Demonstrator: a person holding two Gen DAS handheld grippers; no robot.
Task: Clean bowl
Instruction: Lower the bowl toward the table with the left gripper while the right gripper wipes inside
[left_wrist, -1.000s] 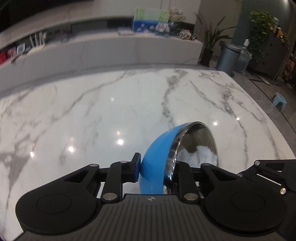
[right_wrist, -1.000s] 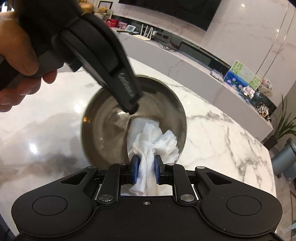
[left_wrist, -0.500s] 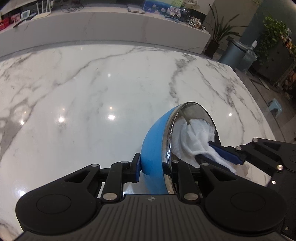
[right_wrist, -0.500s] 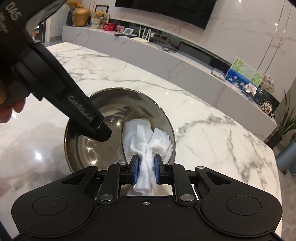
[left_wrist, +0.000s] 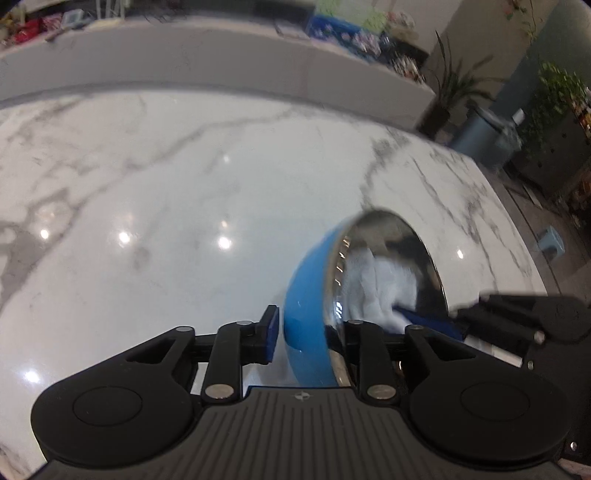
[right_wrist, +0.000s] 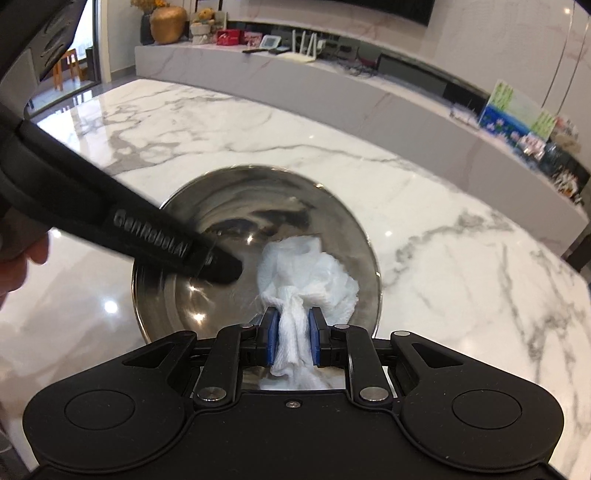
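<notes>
Right gripper (right_wrist: 291, 341) clenched on a wad of white paper towel (right_wrist: 308, 275); the loose end of the wad is pressed against the inner wall of the bowl (right_wrist: 258, 206), on its right-hand side, near the rim. Blue pads pinch the twisted neck of the towel, so the grip looks secure.

Left gripper (left_wrist: 306, 332) straddles the bowl's near rim, one finger outside against the blue shell (left_wrist: 306, 317), the other inside the steel lining. Its jaws are opening — in the left wrist view a visible gap stands between the outer pad and the blue wall, so the rim sits between the fingers but is no longer pinched.

Bowl sits tilted on the white marble table (right_wrist: 443, 229), mouth turned toward the right gripper. Steel inside, blue outside. Contents: the towel only; no food or liquid visible. Interior is bright and mirror-like where it shows, though the part behind the towel and the left finger is hidden.

Judgement — wiping looks well along, perhaps near its end, since the steadying hand is letting go. Left to do: lift the towel out.

A person's hand (right_wrist: 18, 258) shows at the far left edge.
</notes>
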